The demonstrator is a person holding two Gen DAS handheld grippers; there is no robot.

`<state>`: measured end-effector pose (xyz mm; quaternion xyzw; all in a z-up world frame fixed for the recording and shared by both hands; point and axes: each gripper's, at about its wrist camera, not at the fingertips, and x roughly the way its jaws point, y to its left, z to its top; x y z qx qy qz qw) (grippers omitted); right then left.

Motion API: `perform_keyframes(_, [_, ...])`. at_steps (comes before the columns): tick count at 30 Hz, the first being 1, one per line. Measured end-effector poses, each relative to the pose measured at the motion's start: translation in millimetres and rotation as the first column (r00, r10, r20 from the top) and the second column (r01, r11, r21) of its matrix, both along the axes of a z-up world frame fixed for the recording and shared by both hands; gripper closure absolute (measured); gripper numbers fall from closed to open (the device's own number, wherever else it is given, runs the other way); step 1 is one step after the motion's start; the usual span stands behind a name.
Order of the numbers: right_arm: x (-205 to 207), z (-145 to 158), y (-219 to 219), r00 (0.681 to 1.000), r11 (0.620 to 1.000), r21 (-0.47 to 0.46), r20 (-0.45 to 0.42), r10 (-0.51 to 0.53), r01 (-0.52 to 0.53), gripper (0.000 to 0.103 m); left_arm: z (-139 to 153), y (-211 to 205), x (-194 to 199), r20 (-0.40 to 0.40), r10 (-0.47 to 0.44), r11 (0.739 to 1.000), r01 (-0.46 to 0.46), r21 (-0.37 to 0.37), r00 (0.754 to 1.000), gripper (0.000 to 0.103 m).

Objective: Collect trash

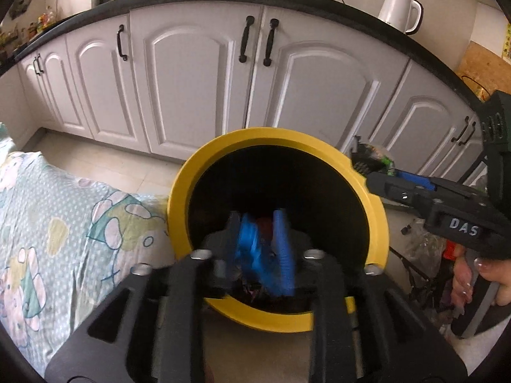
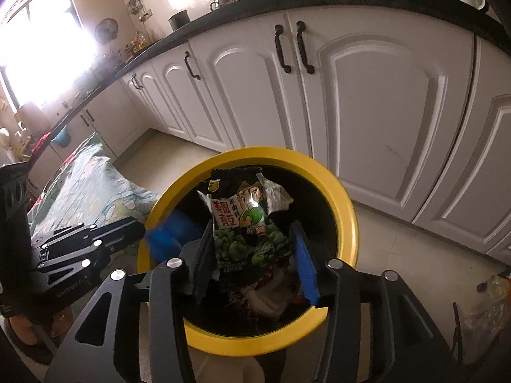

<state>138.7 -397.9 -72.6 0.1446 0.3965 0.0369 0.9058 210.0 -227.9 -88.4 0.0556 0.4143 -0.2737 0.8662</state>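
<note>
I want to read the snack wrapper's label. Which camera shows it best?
The right wrist view: the snack wrapper faces the lens between the right tongs, over the yellow bin. The left wrist view shows only a small side-on sliver.
</note>
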Motion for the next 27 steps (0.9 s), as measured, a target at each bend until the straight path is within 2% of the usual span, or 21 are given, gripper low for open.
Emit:
perform_keyframes(6, [-7, 10, -4, 0.999, 1.000, -0.005, 0.028, -0.021, 0.021, 0.046, 7, 14, -1, 0.014, 0.040, 0.999, -0.040, -0.008, 0.999, 0.051])
perform_keyframes(9, [-11, 17, -1, 0.999, 1.000, -0.009, 0.046, -0.027, 0.027, 0.035, 17, 26, -4, 0.027, 0.070, 0.997, -0.070, -0.020, 0.997, 0.036])
perform_keyframes(11, [-16, 24, 3, 0.997, 0.999, -0.006, 0.067, -0.031, 0.031, 0.028, 24, 35, -6, 0.041, 0.096, 0.995, -0.095, -0.026, 0.995, 0.021])
perform_keyframes(13, [-22, 31, 11, 0.995, 0.999, -0.008, 0.094, -0.034, 0.035, 0.018, 33, 48, -10, 0.060, 0.124, 0.992, -0.122, -0.034, 0.990, 0.013])
perform_keyframes(18, [-40, 49, 35, 0.986, 0.999, -0.020, 0.164, -0.032, 0.036, 0.007, 57, 77, -21, 0.106, 0.197, 0.980, -0.193, -0.049, 0.975, 0.011])
perform_keyframes(27, [-70, 74, 81, 0.966, 0.997, -0.073, 0.258, 0.006, 0.013, 0.006, 88, 120, -52, 0.173, 0.274, 0.961, -0.262, -0.090, 0.946, 0.011])
